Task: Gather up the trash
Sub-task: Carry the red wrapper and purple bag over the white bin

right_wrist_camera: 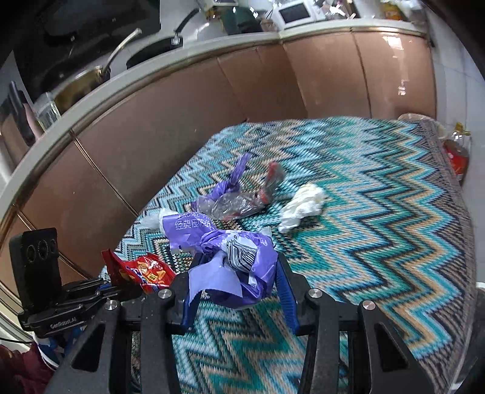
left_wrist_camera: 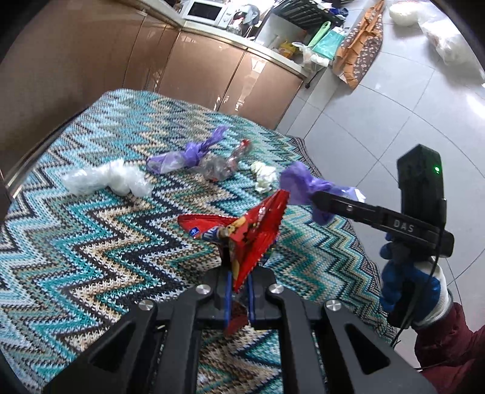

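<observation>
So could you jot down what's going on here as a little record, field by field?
Setting: kitchen, zigzag-patterned cloth
Left hand-held gripper: shut on red snack wrapper
Right hand-held gripper: clamped on purple tissue wrapper
Lying on cloth: clear plastic bag, knotted purple bag, crushed clear bottle, white tissue wad
Person: gloved hand, dark red sleeve

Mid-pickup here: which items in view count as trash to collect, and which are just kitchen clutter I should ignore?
Trash:
- red crinkled snack wrapper, in left jaws
- purple plastic tissue wrapper, in right jaws
- knotted purple plastic bag
- crushed clear plastic bottle
- crumpled white tissue
- clear crumpled plastic film

Ignore:
- white microwave
- brass-coloured pan
- zigzag knitted cloth
</observation>
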Motion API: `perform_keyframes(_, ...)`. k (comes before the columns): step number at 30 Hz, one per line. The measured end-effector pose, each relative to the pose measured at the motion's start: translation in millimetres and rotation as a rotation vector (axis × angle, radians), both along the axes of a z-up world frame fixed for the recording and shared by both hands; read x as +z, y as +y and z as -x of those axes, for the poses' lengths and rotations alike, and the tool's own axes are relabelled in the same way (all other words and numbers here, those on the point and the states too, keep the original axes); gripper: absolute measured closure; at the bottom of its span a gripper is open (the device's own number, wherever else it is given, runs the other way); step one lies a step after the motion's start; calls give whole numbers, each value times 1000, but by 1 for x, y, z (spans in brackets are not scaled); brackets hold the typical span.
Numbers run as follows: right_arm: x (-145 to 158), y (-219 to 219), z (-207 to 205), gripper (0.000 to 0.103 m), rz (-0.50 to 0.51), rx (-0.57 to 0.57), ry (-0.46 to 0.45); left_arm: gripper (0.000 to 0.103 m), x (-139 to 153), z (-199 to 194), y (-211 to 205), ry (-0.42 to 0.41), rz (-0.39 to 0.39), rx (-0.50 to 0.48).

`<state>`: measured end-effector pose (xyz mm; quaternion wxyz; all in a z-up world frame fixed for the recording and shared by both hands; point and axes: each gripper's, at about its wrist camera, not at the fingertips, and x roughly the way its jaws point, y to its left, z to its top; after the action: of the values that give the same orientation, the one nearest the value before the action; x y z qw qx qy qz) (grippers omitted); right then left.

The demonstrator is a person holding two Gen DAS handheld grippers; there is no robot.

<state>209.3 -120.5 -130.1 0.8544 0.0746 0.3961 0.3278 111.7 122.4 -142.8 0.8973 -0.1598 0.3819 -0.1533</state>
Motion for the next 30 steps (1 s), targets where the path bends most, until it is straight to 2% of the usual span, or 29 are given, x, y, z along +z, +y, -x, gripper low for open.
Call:
perform_keyframes(8,37,-56,54,61,-65,-99,-101,96,43,16,-34,-86,-51,-39)
perform_keyframes(15,54,-126,87,61,-96,-234,-184,96,77,12,-90,-140,-92,-141)
perform_keyframes(22,35,-222,110,61,-91,-441,-185,96,86,-16,-185,-121,-142,-314)
perform_keyframes(30,-9,-316,106,60,-17,-645,-103,95,66,-68,-326,-73,-247,-540)
